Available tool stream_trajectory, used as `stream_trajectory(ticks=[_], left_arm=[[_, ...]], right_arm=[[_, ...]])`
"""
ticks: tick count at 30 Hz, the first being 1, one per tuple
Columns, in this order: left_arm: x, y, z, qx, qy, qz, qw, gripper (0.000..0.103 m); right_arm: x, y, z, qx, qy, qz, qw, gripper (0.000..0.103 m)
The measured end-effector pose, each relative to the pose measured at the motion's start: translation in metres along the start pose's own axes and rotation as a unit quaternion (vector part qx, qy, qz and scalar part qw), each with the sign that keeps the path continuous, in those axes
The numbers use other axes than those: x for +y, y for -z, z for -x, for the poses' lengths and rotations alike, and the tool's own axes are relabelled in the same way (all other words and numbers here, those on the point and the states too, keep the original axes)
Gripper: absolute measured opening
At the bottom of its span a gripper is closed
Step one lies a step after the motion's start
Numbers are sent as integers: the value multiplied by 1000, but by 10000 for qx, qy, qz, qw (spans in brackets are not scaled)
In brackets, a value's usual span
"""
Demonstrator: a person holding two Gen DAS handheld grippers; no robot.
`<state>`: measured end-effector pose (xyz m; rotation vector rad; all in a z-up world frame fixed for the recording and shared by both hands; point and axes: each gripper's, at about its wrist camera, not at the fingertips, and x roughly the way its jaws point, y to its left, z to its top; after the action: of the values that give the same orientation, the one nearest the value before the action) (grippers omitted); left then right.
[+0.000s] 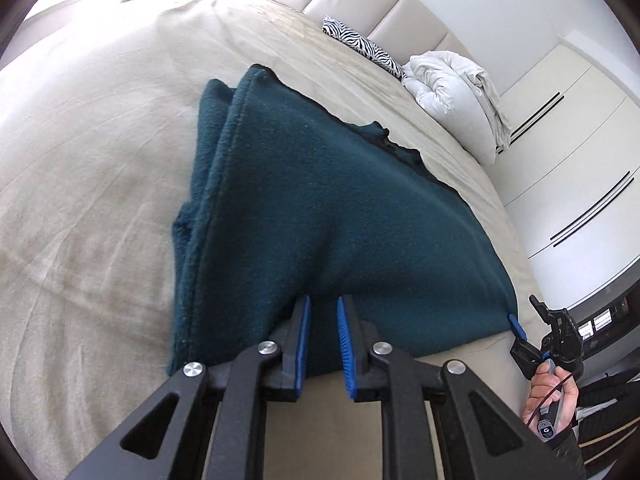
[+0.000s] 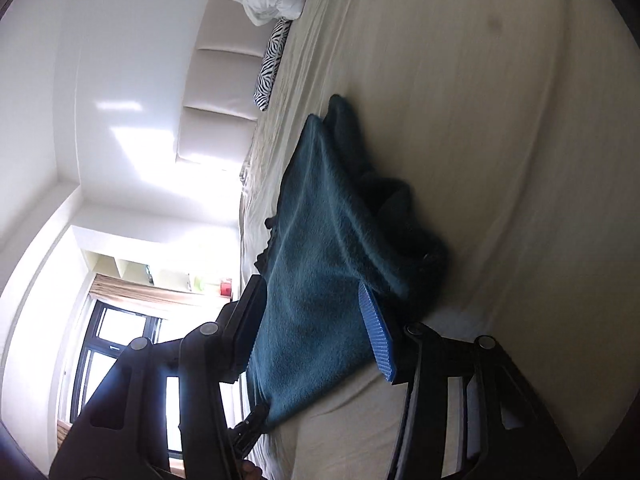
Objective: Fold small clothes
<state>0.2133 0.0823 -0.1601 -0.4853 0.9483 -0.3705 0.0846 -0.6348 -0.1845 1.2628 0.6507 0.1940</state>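
Note:
A dark teal fleece garment (image 1: 320, 200) lies folded lengthwise on the beige bed (image 1: 100, 160). Its near end rises in a ridge into my left gripper (image 1: 322, 312), whose blue pads stand close together with the fleece pinched between them. At the garment's near right corner my right gripper (image 1: 520, 330) holds the edge; a hand (image 1: 552, 396) grips its handle. In the right wrist view the garment (image 2: 320, 240) fills the space between my right gripper's (image 2: 310, 292) fingers and stretches down to the left gripper (image 2: 252, 424).
A zebra-print pillow (image 1: 360, 42) and a bundled white duvet (image 1: 452, 92) lie by the padded headboard (image 1: 380, 4). White wardrobe doors (image 1: 560, 160) stand past the bed's right edge. A window (image 2: 120, 340) shows beyond the bed in the right wrist view.

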Motion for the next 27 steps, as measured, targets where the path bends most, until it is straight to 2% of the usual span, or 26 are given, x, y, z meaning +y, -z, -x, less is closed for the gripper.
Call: stream_trajectory(ticks=[2, 5, 7, 8, 10, 11, 13, 18, 19, 24, 27], left_arm=[[8, 4, 7, -51, 108, 190, 9997, 17], [15, 10, 20, -142, 126, 415, 9990, 19], [17, 16, 31, -223, 137, 521, 9983, 28], [18, 19, 37, -293, 91, 570, 9979, 36], [20, 24, 50, -426, 117, 692, 9966, 42], [20, 27, 54, -478, 124, 767, 9958, 46], [22, 32, 63, -566, 97, 881, 9945, 54], [29, 36, 81, -681, 90, 971, 9929, 55], [30, 35, 83, -700, 113, 1004, 9924, 56], [43, 29, 93, -811, 168, 1163, 9898, 64], [48, 17, 90, -835, 146, 1214, 9890, 65]], right_arm=[[-9, -16, 22, -171, 88, -55, 9998, 46], [-3, -20, 46, -446, 289, 90, 9985, 50], [-1, -19, 61, -570, 355, 111, 9977, 50], [3, -15, 68, -585, 323, 119, 9977, 50], [9, -6, 80, -569, 388, 299, 9972, 50], [19, 15, 72, -540, 461, 423, 9966, 50], [33, 36, 72, -433, 498, 578, 9961, 50], [57, 70, 65, -228, 447, 806, 9955, 50], [57, 86, 71, -166, 422, 850, 9953, 50], [79, 98, 44, 55, 327, 1034, 9941, 50], [90, 103, 29, 186, 313, 1133, 9929, 50]])
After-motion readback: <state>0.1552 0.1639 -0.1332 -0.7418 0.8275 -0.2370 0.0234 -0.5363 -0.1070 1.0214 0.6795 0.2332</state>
